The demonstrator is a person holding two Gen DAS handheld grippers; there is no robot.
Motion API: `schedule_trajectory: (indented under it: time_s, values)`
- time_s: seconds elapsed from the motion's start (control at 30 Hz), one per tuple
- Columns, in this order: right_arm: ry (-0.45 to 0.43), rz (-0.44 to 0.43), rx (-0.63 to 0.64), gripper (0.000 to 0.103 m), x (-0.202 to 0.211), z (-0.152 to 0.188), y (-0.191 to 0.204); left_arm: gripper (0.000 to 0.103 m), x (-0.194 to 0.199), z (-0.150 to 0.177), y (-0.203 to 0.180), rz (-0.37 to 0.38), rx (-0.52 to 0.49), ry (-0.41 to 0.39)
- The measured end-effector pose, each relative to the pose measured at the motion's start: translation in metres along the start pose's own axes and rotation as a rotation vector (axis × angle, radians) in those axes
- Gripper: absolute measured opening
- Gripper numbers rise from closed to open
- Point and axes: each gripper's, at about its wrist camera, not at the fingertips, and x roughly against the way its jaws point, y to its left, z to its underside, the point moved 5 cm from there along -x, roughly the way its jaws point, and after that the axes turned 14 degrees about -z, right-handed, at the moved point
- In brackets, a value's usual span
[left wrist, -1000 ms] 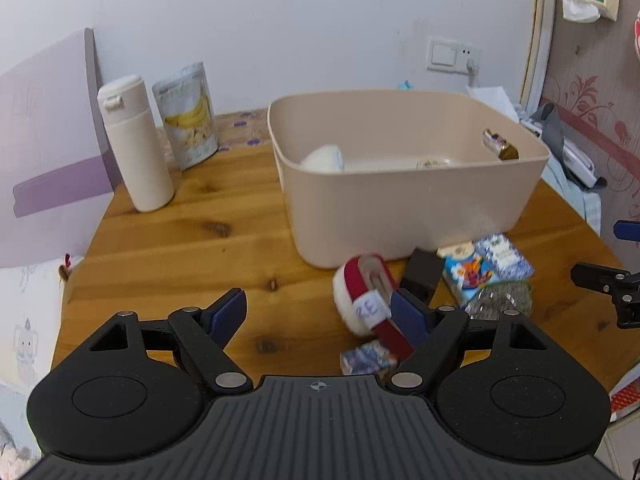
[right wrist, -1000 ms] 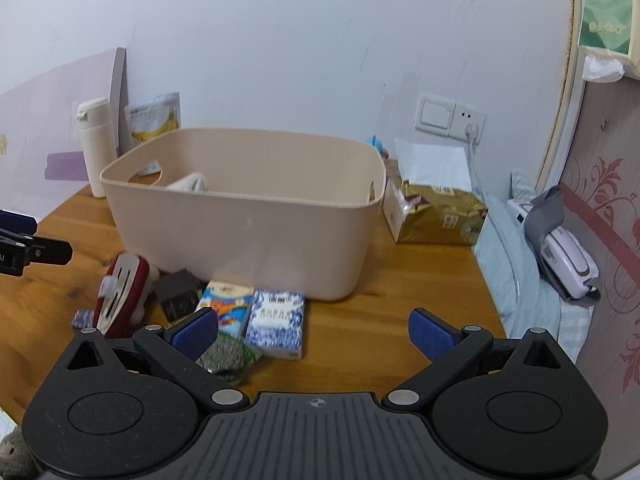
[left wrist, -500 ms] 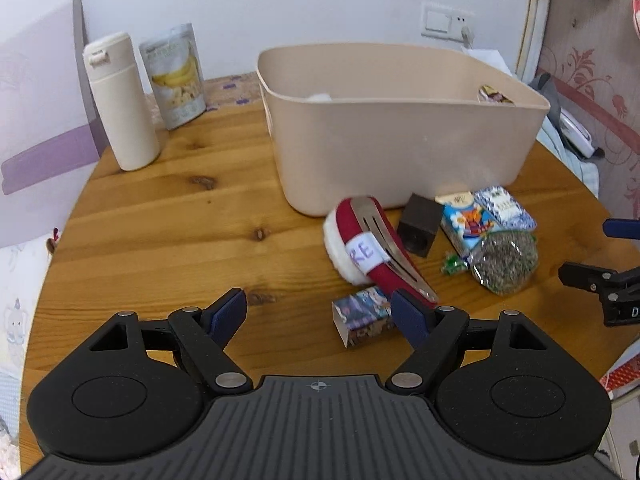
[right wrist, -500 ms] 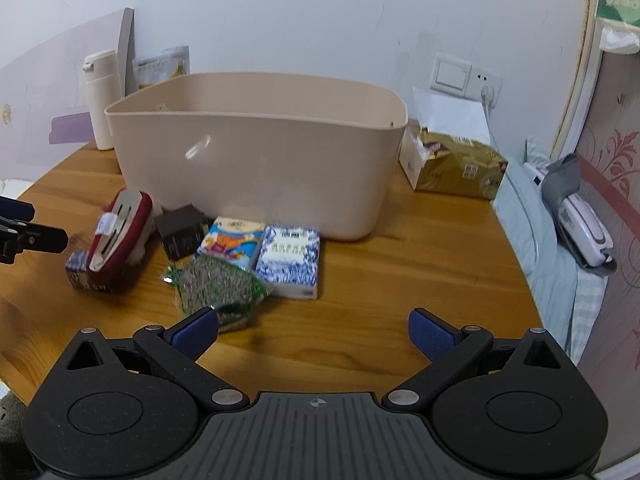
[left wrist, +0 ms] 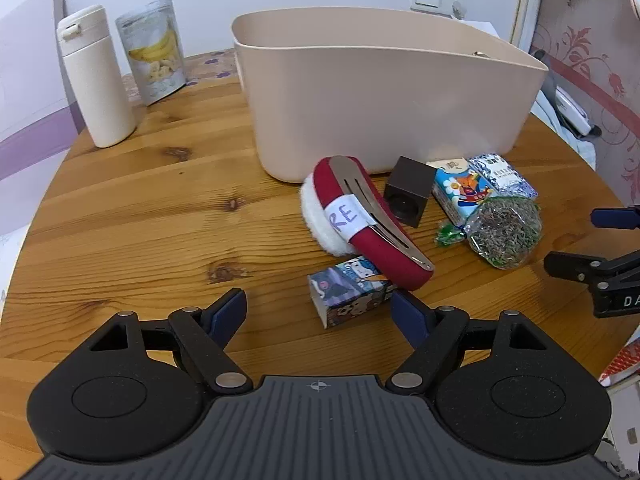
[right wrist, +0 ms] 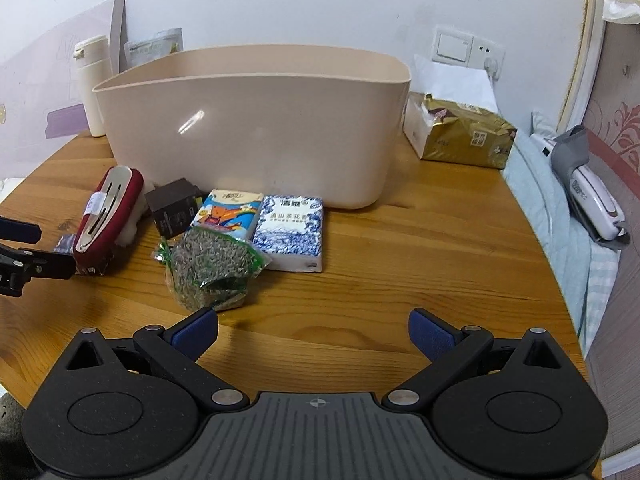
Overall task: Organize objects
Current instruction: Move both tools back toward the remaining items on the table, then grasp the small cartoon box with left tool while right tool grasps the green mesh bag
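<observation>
While the round wooden table [left wrist: 152,208] is carrying the whole spread, the big beige bin [left wrist: 384,92] is sitting toward the back of it, its near wall facing the clutter. To its left a white flask [left wrist: 94,76] is standing upright with a banana-chip pouch [left wrist: 154,50] leaning just beside it, and in the right wrist view a gold tissue pack [right wrist: 460,130] is lying to the bin's right. In front of the bin, the red brush [left wrist: 360,220] with its white pad is resting tilted on a small cartoon box [left wrist: 348,292]. Next along are a dark cube [left wrist: 408,192], two tissue packets [right wrist: 260,228] lying side by side, and a clear bag of dried green bits [right wrist: 212,268] partly on top of them. The left gripper [left wrist: 318,312] is hovering just before the cartoon box, fingers spread wide and holding nothing. The right gripper [right wrist: 312,330] is hanging near the green bag, fingers likewise apart and empty.
</observation>
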Motion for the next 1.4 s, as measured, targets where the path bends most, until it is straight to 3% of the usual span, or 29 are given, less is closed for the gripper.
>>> schedule_trajectory:
  time_s: [0.33,0.8,1.17,1.4]
  values:
    - [0.008,-0.041,-0.002,0.103,-0.008,-0.001,0.007,0.081,-0.015,-0.003,-0.014,0.027,-0.035,0.006]
    - [0.037,-0.083,0.016,0.103,-0.04,-0.011,0.024,0.079,-0.027,-0.012,-0.017,0.044,-0.054,-0.044]
    - [0.029,-0.069,0.02,0.103,-0.05,-0.019,0.029,0.063,-0.03,-0.018,-0.012,0.062,-0.059,-0.061]
    - [0.024,-0.074,0.02,0.09,-0.048,-0.021,0.032,0.05,-0.028,-0.017,-0.006,0.064,-0.055,-0.064]
